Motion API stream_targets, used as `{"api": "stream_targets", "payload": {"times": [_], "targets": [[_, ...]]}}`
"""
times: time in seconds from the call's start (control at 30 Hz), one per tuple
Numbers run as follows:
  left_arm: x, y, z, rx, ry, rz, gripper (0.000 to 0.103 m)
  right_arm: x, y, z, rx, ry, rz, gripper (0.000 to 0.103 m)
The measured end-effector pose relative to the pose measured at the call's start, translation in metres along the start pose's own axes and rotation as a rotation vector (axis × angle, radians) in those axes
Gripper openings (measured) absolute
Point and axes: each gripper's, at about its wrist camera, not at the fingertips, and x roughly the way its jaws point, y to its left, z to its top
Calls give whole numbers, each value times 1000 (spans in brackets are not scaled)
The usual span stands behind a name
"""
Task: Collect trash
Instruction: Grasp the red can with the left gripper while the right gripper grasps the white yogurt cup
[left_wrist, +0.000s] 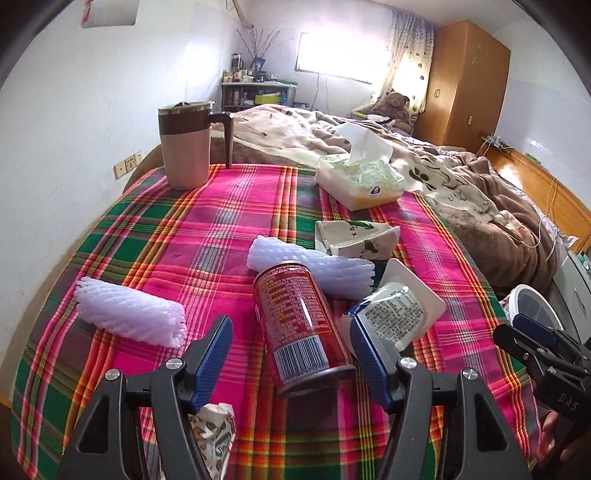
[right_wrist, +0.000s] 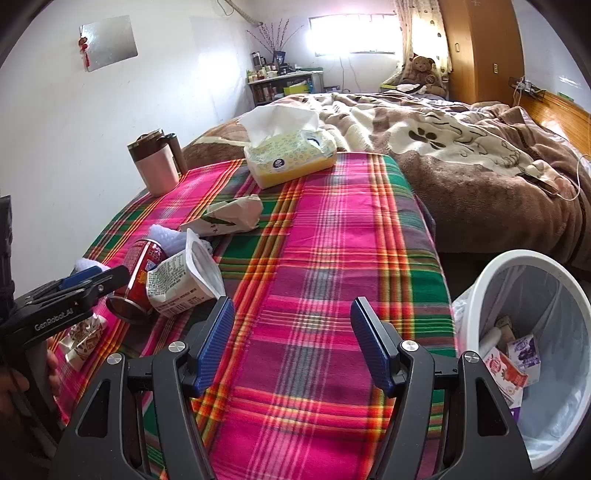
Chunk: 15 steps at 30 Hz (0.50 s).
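A plaid-covered surface (left_wrist: 236, 206) carries a mug (left_wrist: 184, 144), tissue pack (left_wrist: 360, 181), red can (left_wrist: 299, 325), two foam sleeves (left_wrist: 129, 314), cup (left_wrist: 399, 310) and wrappers (left_wrist: 354, 236).

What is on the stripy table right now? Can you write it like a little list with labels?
Table cover: pink and green plaid cloth
Lying down: red can, on its side between the open jaws of the left gripper, not gripped
Beside the can: white plastic tub, tipped over
Foam nets: two white ones
Standing up: pink mug with a brown lid
Tissues: yellow tissue pack
Bin: white trash bin off the table's right edge, wrappers inside
Right gripper: open, over bare cloth
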Motion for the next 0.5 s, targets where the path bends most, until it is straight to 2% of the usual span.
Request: {"api": "stream_targets", "payload": {"times": [0.1,0.3,0.4,0.5], "targets": [[9,2,3,16,18,9,66,3,6,2,1,8,6,67],[26,7,7,6,66,-49,66,10,20,3,15,25,37,67],[27,9,6,33,59,-12,66,14,27,3,29,44,58,67],[30,17,7,23,72,-11,66,19,33,3,49,61,88,67]]}}
